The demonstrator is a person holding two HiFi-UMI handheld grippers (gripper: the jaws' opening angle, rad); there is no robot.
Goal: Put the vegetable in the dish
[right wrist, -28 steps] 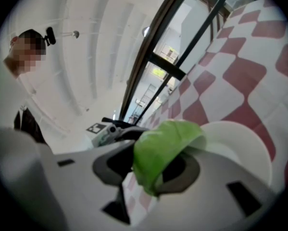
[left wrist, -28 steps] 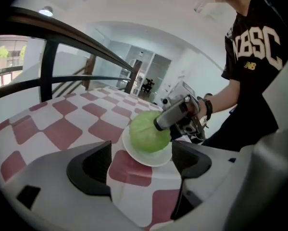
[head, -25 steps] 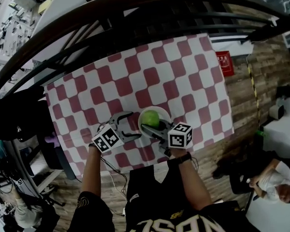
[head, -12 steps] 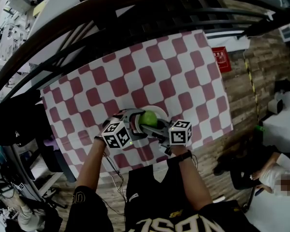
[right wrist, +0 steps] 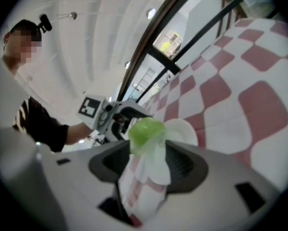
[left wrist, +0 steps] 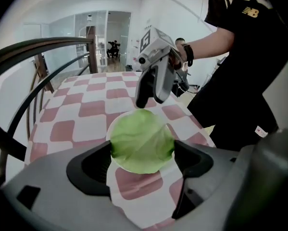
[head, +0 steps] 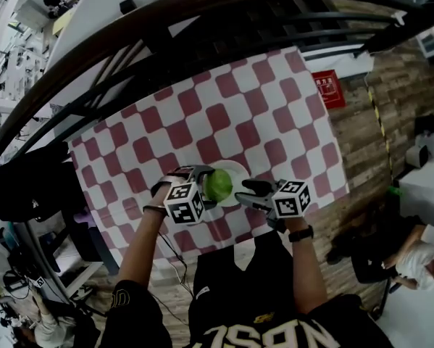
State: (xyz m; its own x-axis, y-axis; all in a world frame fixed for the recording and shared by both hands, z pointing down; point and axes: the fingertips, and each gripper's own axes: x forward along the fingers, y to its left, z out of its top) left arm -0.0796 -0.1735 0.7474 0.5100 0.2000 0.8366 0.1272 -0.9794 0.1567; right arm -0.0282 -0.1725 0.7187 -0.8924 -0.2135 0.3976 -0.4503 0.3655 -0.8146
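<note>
A green cabbage (head: 218, 184) rests over the left part of a white dish (head: 238, 171) on the checked table. My left gripper (head: 204, 183) reaches in from the left and is shut on the cabbage (left wrist: 141, 141); both pads touch its sides, and the dish rim (left wrist: 114, 125) shows behind it. My right gripper (head: 241, 192) sits just right of the cabbage, apart from it. Its jaws are opening and nothing is between the pads. In the right gripper view the cabbage (right wrist: 146, 131) and dish (right wrist: 184, 131) lie just beyond my right gripper (right wrist: 148, 160).
A pink-and-white checked cloth (head: 267, 107) covers the table. A dark curved railing (head: 202, 20) runs along its far side. A red sign (head: 327, 89) lies on the wooden floor at the right, and a seated person (head: 416, 263) is at the lower right.
The left gripper came in from the left and closed round the cabbage. The right gripper let the cabbage go, opened and drew back to the right.
</note>
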